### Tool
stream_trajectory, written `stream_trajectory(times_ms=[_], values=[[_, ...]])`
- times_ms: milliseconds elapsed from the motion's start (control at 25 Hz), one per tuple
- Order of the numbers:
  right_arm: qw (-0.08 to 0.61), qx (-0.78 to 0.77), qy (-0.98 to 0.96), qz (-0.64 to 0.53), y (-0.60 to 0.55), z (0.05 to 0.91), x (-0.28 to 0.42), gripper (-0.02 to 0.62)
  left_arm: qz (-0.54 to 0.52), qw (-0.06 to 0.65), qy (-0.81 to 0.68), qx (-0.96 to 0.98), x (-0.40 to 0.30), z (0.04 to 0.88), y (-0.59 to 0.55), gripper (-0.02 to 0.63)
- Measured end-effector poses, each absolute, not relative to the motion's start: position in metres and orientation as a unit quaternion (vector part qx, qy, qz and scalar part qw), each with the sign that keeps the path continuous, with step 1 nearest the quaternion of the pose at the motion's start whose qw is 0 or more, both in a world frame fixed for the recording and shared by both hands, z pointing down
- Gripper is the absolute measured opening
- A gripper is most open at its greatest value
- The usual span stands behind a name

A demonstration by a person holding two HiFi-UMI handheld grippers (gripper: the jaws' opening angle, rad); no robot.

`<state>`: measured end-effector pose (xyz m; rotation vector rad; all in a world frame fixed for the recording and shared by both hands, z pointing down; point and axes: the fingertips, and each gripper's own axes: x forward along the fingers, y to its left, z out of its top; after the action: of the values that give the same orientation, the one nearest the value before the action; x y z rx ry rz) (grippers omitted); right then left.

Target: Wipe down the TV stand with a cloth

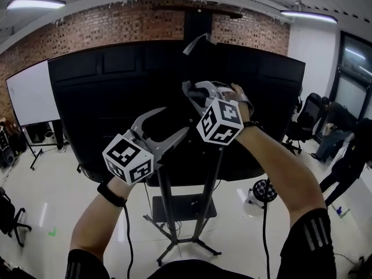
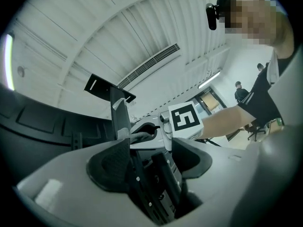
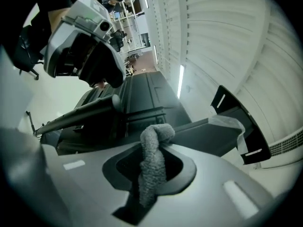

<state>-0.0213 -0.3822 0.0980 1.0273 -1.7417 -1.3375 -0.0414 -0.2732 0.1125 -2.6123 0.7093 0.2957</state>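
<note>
Closest in, the right gripper [image 3: 152,171] is clenched on a grey cloth [image 3: 152,143]. The cloth is pinched into a rope between the jaws, with a knuckle of it poking past the tips. That looks a sensible hold, since the free end is what would meet the surface. The left gripper [image 1: 174,122] is released, jaws apart and gripping nothing. A black, screw-studded rail [image 2: 144,183] shows in its gap, but I cannot tell whether it touches (it may be there only to steady things).

Both grippers are up at the back of the black TV [image 1: 110,92], where the TV stand [image 1: 168,205] meets the screen. My guess is the wiping starts high and works downward. The stand's shelf and splayed feet sit well below them.

In the way are a cable [image 1: 146,199] hanging just beside the column and a scrap of pale wrapping [image 1: 197,42] at the top of the mount. The cloth could snag on either. Farther off are a whiteboard [image 1: 32,95], a brick wall [image 1: 116,25] and people [image 1: 349,156] at the right, well apart from the work.
</note>
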Motion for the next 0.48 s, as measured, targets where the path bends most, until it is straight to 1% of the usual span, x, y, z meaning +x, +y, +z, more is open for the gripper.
stream_trajectory(times_ms=[480], values=[[0.442,0.379,-0.614,-0.533,-0.386,0.197,-0.023,0.058,0.102,0.141,0.26,-0.95,-0.052,0.182,-0.269,0.299]])
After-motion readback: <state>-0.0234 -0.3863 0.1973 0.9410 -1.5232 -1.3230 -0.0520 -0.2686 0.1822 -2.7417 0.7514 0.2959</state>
